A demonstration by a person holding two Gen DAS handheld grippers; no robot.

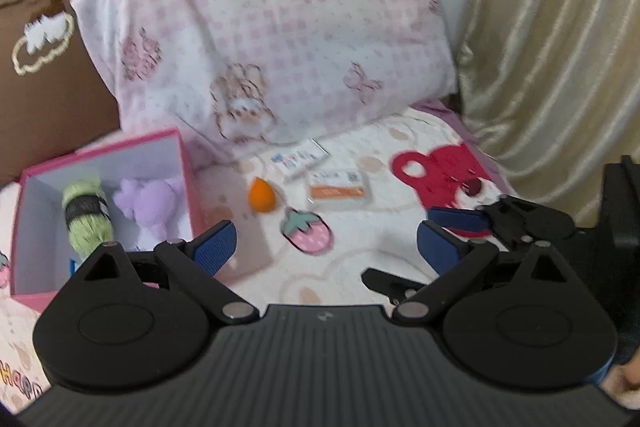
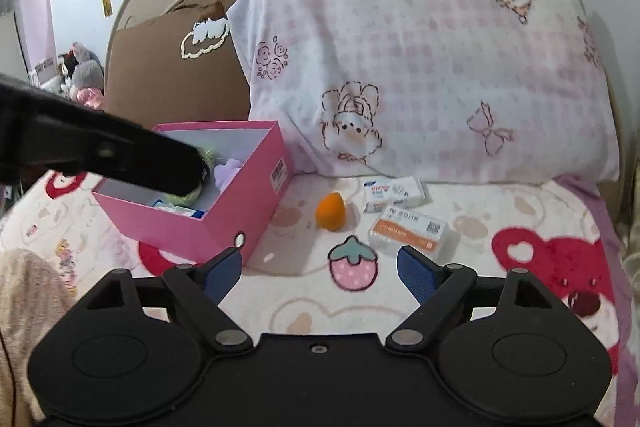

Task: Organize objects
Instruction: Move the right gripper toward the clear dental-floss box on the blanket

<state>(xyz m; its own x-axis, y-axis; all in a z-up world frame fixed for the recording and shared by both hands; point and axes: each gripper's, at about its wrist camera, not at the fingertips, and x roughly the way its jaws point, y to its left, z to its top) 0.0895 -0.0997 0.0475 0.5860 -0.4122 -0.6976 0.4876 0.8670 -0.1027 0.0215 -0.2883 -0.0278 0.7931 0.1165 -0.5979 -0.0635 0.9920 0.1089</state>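
Observation:
A pink box (image 1: 186,179) (image 2: 240,203) stands open on the bed at the left. It holds a green yarn skein (image 1: 86,213), a purple plush (image 1: 150,203) and a blue-white packet (image 2: 176,209). On the blanket lie an orange sponge (image 1: 261,195) (image 2: 330,211), a white tissue pack (image 1: 298,157) (image 2: 394,193) and a clear box with an orange label (image 1: 339,187) (image 2: 412,229). My left gripper (image 1: 326,247) is open and empty beside the pink box. My right gripper (image 2: 320,273) is open and empty, short of the loose items; its fingers (image 1: 460,219) also show in the left wrist view.
A pink checked pillow (image 1: 280,27) (image 2: 420,67) leans on the headboard behind the items. A brown cardboard piece (image 1: 48,75) (image 2: 172,67) stands behind the box. A curtain (image 1: 560,27) hangs at the right. The blanket (image 2: 304,291) has printed strawberries and red bears. The left gripper's body (image 2: 100,151) reaches over the box.

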